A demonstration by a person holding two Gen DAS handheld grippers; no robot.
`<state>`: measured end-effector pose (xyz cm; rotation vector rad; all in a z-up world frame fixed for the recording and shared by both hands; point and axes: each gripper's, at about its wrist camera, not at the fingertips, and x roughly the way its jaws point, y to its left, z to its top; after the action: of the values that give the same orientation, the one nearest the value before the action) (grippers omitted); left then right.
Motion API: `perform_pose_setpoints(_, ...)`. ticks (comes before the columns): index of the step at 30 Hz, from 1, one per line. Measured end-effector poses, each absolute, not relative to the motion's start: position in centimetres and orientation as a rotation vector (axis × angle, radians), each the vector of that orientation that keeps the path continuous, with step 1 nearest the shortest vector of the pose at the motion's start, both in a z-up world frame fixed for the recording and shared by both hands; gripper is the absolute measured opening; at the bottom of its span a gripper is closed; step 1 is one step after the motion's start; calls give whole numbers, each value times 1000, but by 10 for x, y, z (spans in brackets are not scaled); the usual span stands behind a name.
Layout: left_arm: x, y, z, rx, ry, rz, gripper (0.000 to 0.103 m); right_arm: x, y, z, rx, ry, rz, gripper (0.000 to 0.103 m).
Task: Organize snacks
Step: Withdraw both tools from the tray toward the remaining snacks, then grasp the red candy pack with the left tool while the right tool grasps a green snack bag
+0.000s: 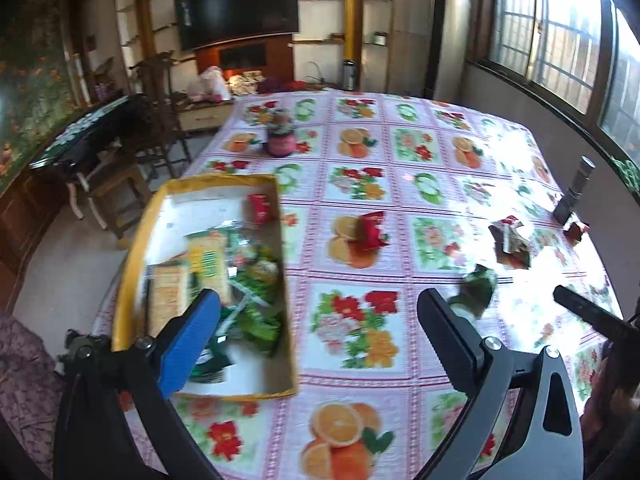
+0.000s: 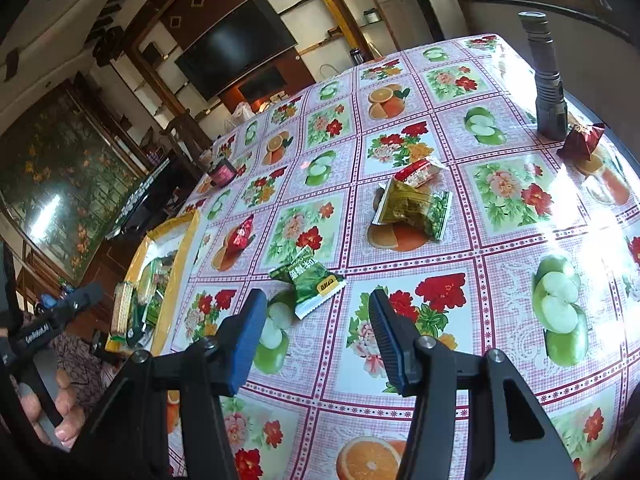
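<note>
A yellow-rimmed box (image 1: 134,256) at the table's left edge holds several green and yellow snack packets. My left gripper (image 1: 320,300) hovers open over the box's near right corner, nothing between its fingers. On the cloth lie a green packet (image 2: 308,280), a red one (image 2: 240,236), an olive-green one (image 2: 412,212) with a red-and-white packet (image 2: 420,172) against it, and a dark red one (image 2: 580,140). My right gripper (image 2: 316,300) is open, its fingertips just short of the green packet (image 1: 474,288) and not touching it.
A flashlight (image 2: 546,76) stands upright near the right edge beside the dark red packet. A pink jar (image 1: 280,140) sits far back on the fruit-patterned tablecloth (image 1: 400,364). A hand (image 2: 60,412) holds the left gripper (image 2: 68,300). Chairs and a dark side table stand left of the table.
</note>
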<state>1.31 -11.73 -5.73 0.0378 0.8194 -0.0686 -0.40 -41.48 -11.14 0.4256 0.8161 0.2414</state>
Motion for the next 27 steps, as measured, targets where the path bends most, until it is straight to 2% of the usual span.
perform_pose_setpoints(11, 64, -157, -79, 10, 906, -155, 99, 20, -389, -116, 300, 849, 294, 53)
perform_pose_setpoints(19, 129, -177, -114, 21, 990, -161, 99, 53, -352, -133, 97, 887, 288, 56)
perform_pose_setpoints(27, 178, -180, -163, 18, 1105, -144, 98, 81, -338, -150, 45, 932, 306, 56)
